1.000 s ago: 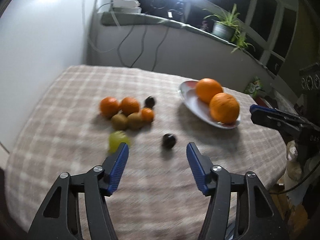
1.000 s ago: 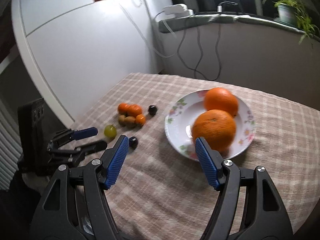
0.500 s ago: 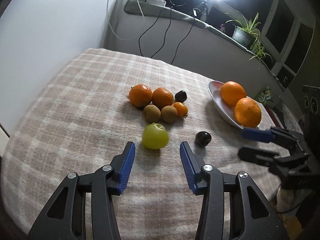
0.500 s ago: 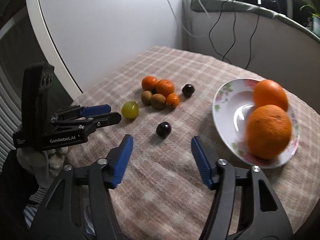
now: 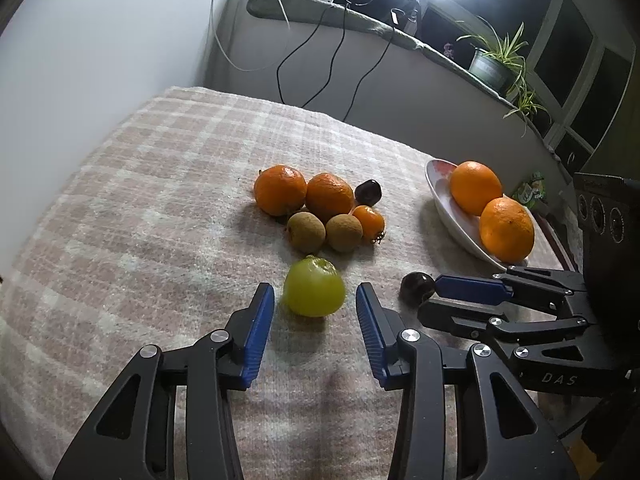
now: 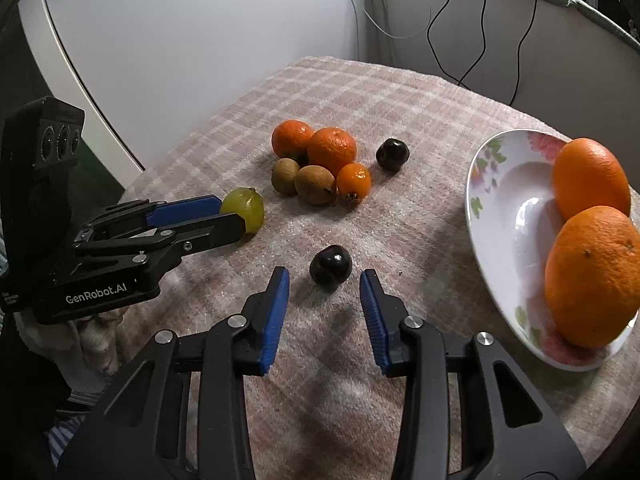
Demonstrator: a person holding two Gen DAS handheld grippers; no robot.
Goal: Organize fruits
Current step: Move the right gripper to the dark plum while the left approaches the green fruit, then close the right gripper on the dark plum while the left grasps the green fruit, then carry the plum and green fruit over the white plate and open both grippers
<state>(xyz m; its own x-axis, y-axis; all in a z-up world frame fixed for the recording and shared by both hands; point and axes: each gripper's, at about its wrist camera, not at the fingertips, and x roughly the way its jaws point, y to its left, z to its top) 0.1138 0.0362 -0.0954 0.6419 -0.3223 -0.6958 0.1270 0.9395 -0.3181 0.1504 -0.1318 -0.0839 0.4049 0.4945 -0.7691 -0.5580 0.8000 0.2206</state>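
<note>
My left gripper (image 5: 315, 298) is open, its blue pads on either side of a yellow-green fruit (image 5: 314, 288) on the checked cloth, not touching it; this fruit also shows in the right wrist view (image 6: 246, 207). My right gripper (image 6: 324, 274) is open just before a dark plum (image 6: 331, 264), which also shows in the left wrist view (image 5: 417, 287). Behind lies a cluster: two tangerines (image 5: 280, 189), two kiwis (image 5: 306, 232), a small orange fruit (image 5: 369, 222) and a second dark plum (image 5: 368, 192). A flowered plate (image 6: 508, 216) holds two oranges (image 6: 590, 178).
The table is round with a plaid cloth (image 5: 160, 184); its edge drops off at the left and near side. A white wall (image 5: 100, 40) stands to the left. A ledge with cables and a potted plant (image 5: 494, 66) runs behind.
Both grippers moved forward and lower. The left one now flanks the yellow-green fruit; the right one has come close to the dark plum. No fruit has moved.
</note>
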